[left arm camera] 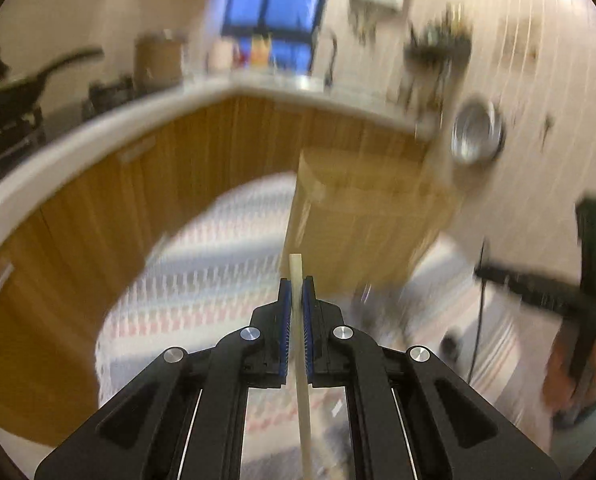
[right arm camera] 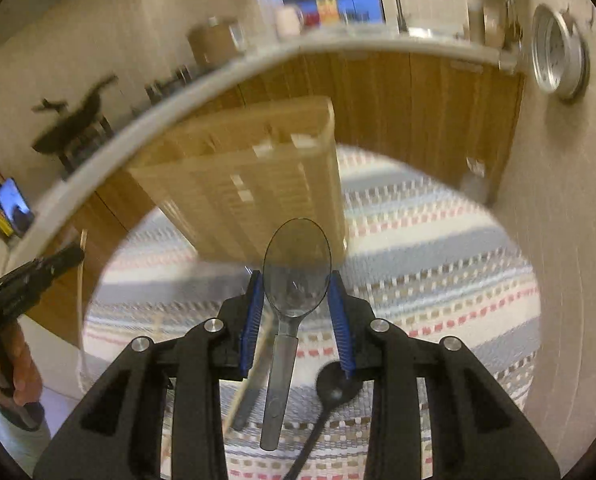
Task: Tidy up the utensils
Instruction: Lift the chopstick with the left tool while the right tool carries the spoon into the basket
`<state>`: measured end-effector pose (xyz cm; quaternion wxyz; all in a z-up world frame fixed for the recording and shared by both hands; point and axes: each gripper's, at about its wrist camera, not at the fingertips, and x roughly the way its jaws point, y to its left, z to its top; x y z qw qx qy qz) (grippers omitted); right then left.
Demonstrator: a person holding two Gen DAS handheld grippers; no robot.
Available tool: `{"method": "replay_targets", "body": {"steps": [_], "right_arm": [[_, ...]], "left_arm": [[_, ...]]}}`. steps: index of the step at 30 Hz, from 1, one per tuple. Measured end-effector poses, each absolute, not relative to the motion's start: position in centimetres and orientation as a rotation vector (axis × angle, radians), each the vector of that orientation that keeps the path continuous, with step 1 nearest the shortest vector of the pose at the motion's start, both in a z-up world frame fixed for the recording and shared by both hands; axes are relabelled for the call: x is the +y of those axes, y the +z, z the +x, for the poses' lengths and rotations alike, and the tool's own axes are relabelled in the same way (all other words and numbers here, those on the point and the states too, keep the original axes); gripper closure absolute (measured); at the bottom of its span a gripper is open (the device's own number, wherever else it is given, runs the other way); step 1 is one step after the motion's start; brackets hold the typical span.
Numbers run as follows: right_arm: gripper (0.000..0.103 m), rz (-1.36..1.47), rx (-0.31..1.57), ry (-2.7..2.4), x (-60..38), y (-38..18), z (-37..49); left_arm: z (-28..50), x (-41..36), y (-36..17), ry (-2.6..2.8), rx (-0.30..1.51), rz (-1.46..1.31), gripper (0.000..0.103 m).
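Our left gripper point(left arm camera: 297, 300) pinches a pale chopstick point(left arm camera: 299, 344), light, stiff and slick, so we grip mid-shaft. Our right gripper point(right arm camera: 297, 292) clasps a clear plastic spoon point(right arm camera: 294, 276) by its bowl edges, light but brittle, short of the bamboo organizer point(right arm camera: 258, 176)

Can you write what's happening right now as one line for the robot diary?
left gripper: shut on cream stick | right gripper: shut on clear spoon | black spoon: on striped cloth | wooden organizer: ahead

wooden organizer point(right arm camera: 258, 176) ahead, counter point(right arm camera: 202, 76) behind
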<state>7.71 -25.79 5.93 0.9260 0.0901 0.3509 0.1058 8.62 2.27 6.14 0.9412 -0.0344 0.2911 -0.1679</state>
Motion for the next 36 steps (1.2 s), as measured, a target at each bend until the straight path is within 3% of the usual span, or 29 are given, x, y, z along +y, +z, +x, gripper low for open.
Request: {"method": "replay_targets", "body": {"steps": [8, 14, 24, 36], "right_arm": [[0.073, 0.206, 0.430, 0.230, -26.2, 14.2, 7.8], [0.073, 0.162, 0.255, 0.138, -26.2, 18.4, 11.0], [0.073, 0.104, 0.201, 0.019, -26.1, 14.7, 17.3], [0.073, 0.045, 0.245, 0.003, -25.2, 9.0, 19.1]], "left_arm": [[9.7, -0.1, 14.7, -0.366, 0.214, -0.181, 0.100], [11.9, -1.6, 17.5, -0.381, 0.036, -0.228, 0.099], [18.3, -1.8, 13.5, -0.310, 0.004, -0.277, 0.099], [16.8, -3.0, 9.4, -0.223, 0.005, -0.124, 0.099]]}}
